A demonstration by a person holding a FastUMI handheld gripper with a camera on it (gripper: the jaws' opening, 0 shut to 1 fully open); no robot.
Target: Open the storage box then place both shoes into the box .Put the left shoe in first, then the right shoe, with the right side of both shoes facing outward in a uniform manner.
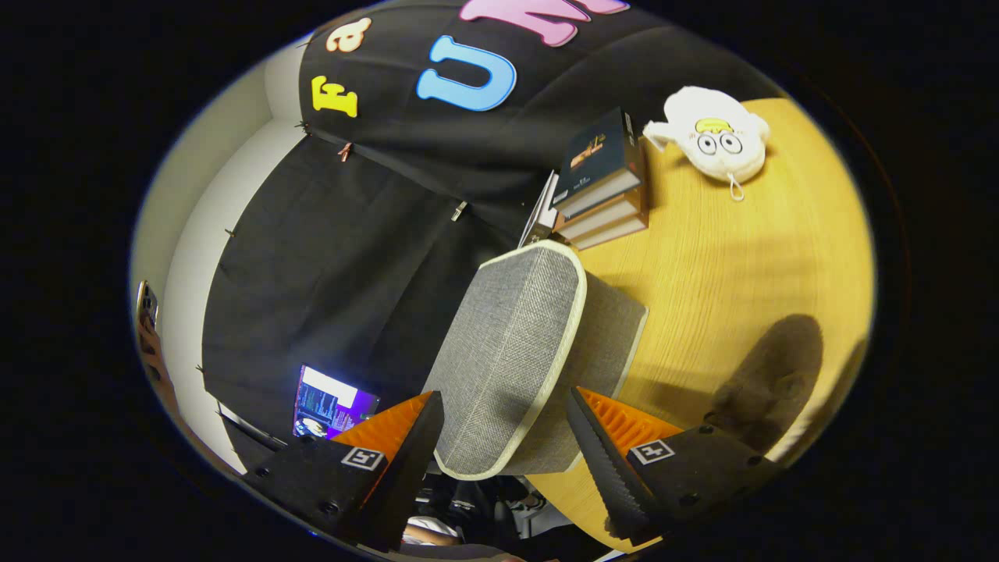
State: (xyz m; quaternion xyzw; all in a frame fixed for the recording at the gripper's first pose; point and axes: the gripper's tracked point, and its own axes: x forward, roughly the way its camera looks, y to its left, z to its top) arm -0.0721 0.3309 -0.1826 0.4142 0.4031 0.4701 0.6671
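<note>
Your tongs (503, 445) gape wide astride the grey woven-fabric storage box (519, 351); pinch its cream-piped lid edge squarely

The storage box (538, 351) is a grey fabric box with a woven texture and a cream-coloured piping along its edges. In this tilted view it appears in the centre of the frame, a little below the middle, and it stands on the yellow wooden table (741, 257). Its lid is on, so the box is closed. The broad grey face with rounded corners is turned toward the camera, and a narrower side of the box shows to the right of it. The lower part of the box reaches down between the two fingers of the gripper (503, 437), which stand apart on either side of it.
</note>
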